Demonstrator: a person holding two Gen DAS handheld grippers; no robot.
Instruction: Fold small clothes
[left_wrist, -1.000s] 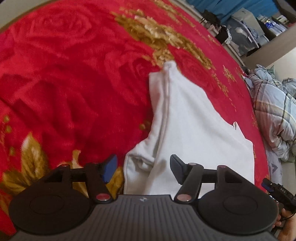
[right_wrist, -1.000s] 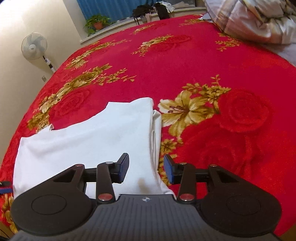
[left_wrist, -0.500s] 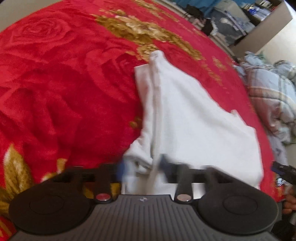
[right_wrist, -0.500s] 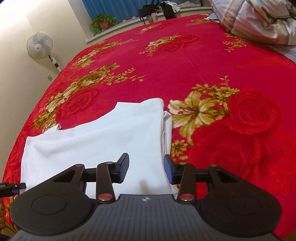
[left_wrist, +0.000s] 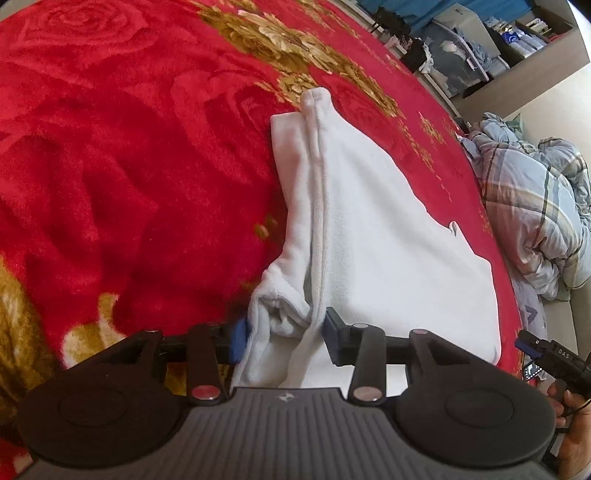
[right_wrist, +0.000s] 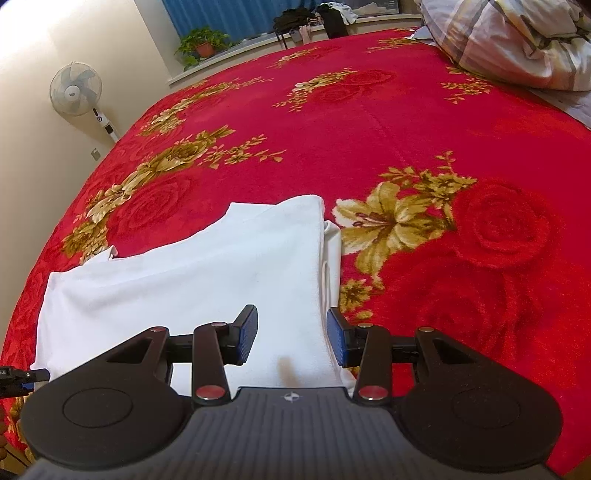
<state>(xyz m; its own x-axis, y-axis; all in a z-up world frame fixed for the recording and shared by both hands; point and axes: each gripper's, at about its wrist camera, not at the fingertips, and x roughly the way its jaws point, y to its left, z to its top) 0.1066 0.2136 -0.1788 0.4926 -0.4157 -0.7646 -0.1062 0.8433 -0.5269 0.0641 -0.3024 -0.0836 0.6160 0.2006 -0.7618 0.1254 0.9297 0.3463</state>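
A white garment (left_wrist: 384, 236) lies partly folded on the red floral blanket (left_wrist: 129, 166). My left gripper (left_wrist: 284, 334) has its jaws partly closed around a bunched, lifted fold at the garment's near left edge; cloth fills the gap and touches both pads. In the right wrist view the same garment (right_wrist: 207, 269) lies flat. My right gripper (right_wrist: 291, 338) is open over its near right edge, with the folded edge between the pads and not pinched.
A crumpled plaid quilt (left_wrist: 535, 206) lies at the bed's right side and also shows in the right wrist view (right_wrist: 517, 40). A standing fan (right_wrist: 77, 92) and a potted plant (right_wrist: 201, 42) stand by the wall beyond the bed.
My left gripper moved forward onto the garment's edge and closed in from wide open, bunching and lifting the fold. My right gripper shifted slightly and stayed open.
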